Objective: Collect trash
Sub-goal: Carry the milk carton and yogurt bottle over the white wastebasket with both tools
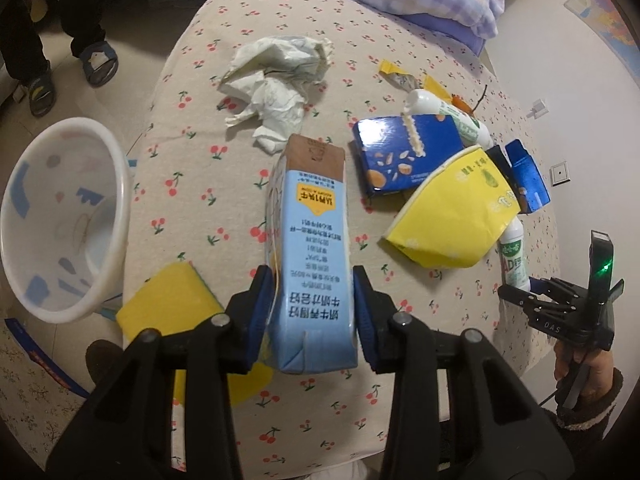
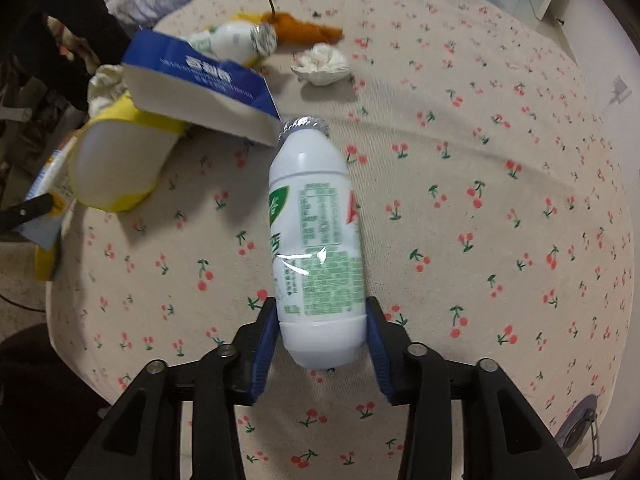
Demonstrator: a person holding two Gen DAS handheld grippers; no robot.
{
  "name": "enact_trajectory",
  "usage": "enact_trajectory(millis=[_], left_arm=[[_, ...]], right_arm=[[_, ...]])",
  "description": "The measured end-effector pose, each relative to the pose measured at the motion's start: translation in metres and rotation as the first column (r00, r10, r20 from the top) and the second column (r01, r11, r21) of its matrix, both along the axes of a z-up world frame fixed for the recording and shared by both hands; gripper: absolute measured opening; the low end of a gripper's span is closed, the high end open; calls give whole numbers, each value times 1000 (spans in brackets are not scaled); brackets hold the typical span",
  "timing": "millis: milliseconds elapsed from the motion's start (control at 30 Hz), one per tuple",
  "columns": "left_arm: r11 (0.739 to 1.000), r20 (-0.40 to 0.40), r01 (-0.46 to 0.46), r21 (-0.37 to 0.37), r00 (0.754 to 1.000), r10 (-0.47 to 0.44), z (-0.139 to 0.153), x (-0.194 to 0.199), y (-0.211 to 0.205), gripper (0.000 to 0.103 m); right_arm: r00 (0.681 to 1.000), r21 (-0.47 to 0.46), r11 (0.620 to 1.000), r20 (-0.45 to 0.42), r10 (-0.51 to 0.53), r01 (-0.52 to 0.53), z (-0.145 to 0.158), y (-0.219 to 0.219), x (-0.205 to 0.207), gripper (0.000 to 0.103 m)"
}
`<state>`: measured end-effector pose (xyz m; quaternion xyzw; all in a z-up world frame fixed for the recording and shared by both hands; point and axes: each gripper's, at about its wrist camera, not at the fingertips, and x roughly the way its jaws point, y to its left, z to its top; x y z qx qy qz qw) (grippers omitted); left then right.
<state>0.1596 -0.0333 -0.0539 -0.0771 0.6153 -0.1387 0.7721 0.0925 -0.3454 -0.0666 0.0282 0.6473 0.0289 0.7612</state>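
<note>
My left gripper (image 1: 314,312) is shut on a light blue milk carton (image 1: 310,248) and holds it over the cherry-print cloth (image 1: 192,184). My right gripper (image 2: 322,332) is shut on a white drink bottle (image 2: 316,240) with a green label and foil cap. The right gripper also shows at the right edge of the left wrist view (image 1: 560,304), with the same bottle (image 1: 514,256) in front of it. Other trash lies on the cloth: crumpled paper (image 1: 276,84), a blue box (image 1: 408,152), a yellow paper bowl (image 1: 448,216), a second white bottle (image 1: 452,114).
A white plastic basin (image 1: 60,220) stands left of the table. A yellow sponge (image 1: 172,304) lies near my left gripper. A small paper wad (image 2: 322,65) and orange peel (image 2: 308,31) lie at the far side. A person's feet (image 1: 68,68) and purple bedding (image 1: 440,0) are beyond.
</note>
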Motion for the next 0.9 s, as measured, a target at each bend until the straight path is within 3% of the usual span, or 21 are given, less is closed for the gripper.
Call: enact_trajectory(millis=[67, 267, 300, 333, 367, 533, 633, 900], left_arm=[[1000, -9, -2, 3, 1000, 2, -2, 1, 2, 41], [1000, -49, -17, 24, 999, 18, -16, 8, 4, 40], [999, -53, -21, 35, 998, 23, -19, 8, 5, 40], [999, -55, -23, 42, 998, 25, -20, 9, 4, 39], [999, -53, -24, 45, 998, 26, -20, 9, 4, 37], [999, 12, -13, 45, 1000, 12, -3, 6, 2, 37], [998, 71, 0, 71, 997, -5, 10, -1, 0, 37], [998, 148, -26, 56, 989, 18, 28, -9, 15, 37]], right_arm=[[1000, 6, 1000, 12, -3, 3, 1, 2, 3, 59], [999, 23, 999, 37, -31, 31, 0, 4, 17, 59], [998, 13, 999, 42, -36, 35, 0, 4, 19, 56], [998, 0, 999, 45, -39, 39, -2, 3, 22, 43], [998, -9, 999, 53, -40, 40, -2, 3, 25, 40], [995, -2, 999, 89, -54, 54, 10, -3, 19, 40], [991, -9, 999, 125, -50, 51, 28, -5, 4, 40], [970, -1, 1000, 241, -14, 14, 72, 10, -14, 40]])
